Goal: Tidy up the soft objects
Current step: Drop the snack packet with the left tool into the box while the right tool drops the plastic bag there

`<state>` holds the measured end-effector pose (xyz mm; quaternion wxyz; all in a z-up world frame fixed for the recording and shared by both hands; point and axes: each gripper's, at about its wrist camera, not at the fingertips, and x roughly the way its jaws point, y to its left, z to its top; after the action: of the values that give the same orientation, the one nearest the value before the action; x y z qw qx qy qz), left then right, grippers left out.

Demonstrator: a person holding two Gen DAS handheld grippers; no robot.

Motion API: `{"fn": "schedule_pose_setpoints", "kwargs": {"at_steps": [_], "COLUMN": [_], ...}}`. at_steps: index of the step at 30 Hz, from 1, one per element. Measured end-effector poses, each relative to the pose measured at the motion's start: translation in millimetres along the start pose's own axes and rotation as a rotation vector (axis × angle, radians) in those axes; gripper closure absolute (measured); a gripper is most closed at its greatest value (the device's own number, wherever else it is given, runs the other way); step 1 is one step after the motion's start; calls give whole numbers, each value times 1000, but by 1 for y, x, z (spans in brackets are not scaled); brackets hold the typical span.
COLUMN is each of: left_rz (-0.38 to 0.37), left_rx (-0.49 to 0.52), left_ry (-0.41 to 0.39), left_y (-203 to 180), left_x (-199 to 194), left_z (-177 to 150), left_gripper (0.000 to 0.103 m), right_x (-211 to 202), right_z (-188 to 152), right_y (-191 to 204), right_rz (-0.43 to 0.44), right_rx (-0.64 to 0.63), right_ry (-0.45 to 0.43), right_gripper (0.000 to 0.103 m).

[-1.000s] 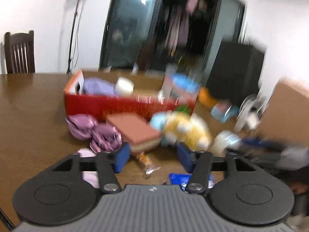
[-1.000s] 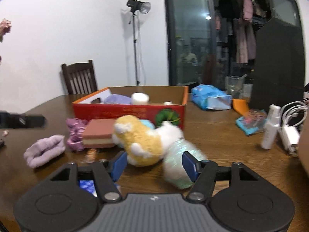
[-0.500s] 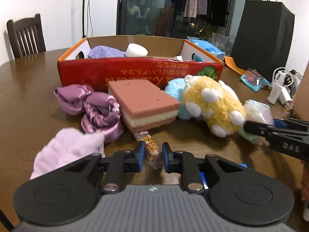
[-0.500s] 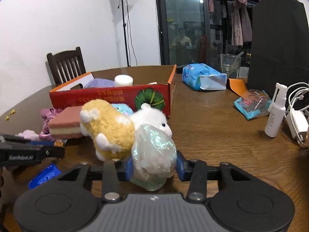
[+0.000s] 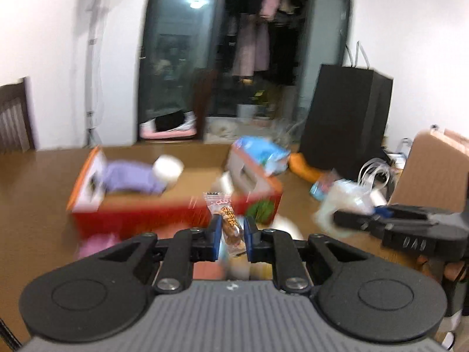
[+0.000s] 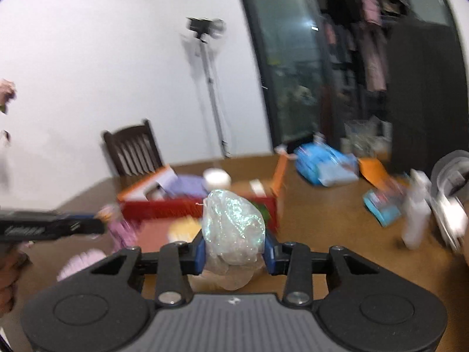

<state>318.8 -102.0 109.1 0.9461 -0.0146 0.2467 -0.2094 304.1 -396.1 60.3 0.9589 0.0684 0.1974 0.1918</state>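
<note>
Brown wooden table (image 5: 35, 182) — white-walled room

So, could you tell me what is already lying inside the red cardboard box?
In the red cardboard box, a purple cloth and a white roll lie at its left end. The near right floor is hidden behind the snack packet in the left gripper.

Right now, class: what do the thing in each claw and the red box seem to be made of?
Snack packet in the left claw: clear glossy plastic film, crimped at the top.
Shimmery bundle in the right claw: thin iridescent film, crinkled, probably plastic.
Red box: likely printed cardboard; its inner walls look plain brown.
</note>
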Motion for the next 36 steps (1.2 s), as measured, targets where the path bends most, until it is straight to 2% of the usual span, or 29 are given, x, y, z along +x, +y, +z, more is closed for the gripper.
{"fn": "schedule_pose_setpoints", "kwargs": {"at_steps": [2,4,6,8,9,11,13,14,15,16,17,20,22,25,27,28,30,31,32,36], "left_rz": [-30,-47,-16,11,29,54,44,31,19,10,0,-26,-9,25,40,47,66,84,107,201], "left_rx": [10,14,6,-13,-50,-49,-88,-110,-131,-159,-183,-192,-182,-156,-113,-91,-50,-42,-34,-30], "left_ry": [25,77,140,198,226,261,287,301,304,314,316,291,278,258,216,189,121,85,47,-32], "left_y": [10,20,31,44,53,66,82,91,99,106,112,124,128,130,125,123,118,117,116,106], "left_x": [38,88,144,196,220,254,277,286,292,297,297,288,276,248,219,200,156,136,111,41], "left_z": [35,66,89,104,110,115,117,117,118,118,119,119,119,120,120,118,109,101,90,45], "left_gripper": [86,86,86,86,87,86,85,83,77,58,48,48,47,47,46,43,38,37,35,32], "right_x": [30,77,134,187,218,260,289,302,311,319,321,325,322,305,274,251,207,180,154,81], "right_z": [27,60,91,109,115,121,123,124,123,123,121,121,121,126,131,133,133,129,122,90], "right_y": [-9,-18,-28,-33,-37,-46,-56,-60,-60,-62,-64,-64,-61,-56,-47,-41,-38,-34,-31,-22], "right_rz": [33,31,6,-32,-81,-141,-149,-158,-158,-151,-140,-123,-122,-141,-148,-142,-130,-131,-134,-155], "right_rx": [-1,-16,-22,-67,-96,-123,-112,-111,-107,-105,-99,-71,-80,-73,-88,-101,-93,-79,-70,-50], "right_ry": [26,77,147,224,261,316,353,369,377,385,385,366,348,320,270,224,143,105,73,38], "right_gripper": [66,66,66,65,65,65,64,60,60,58,52,41,37,36,36,36,26,14,11,11]}}
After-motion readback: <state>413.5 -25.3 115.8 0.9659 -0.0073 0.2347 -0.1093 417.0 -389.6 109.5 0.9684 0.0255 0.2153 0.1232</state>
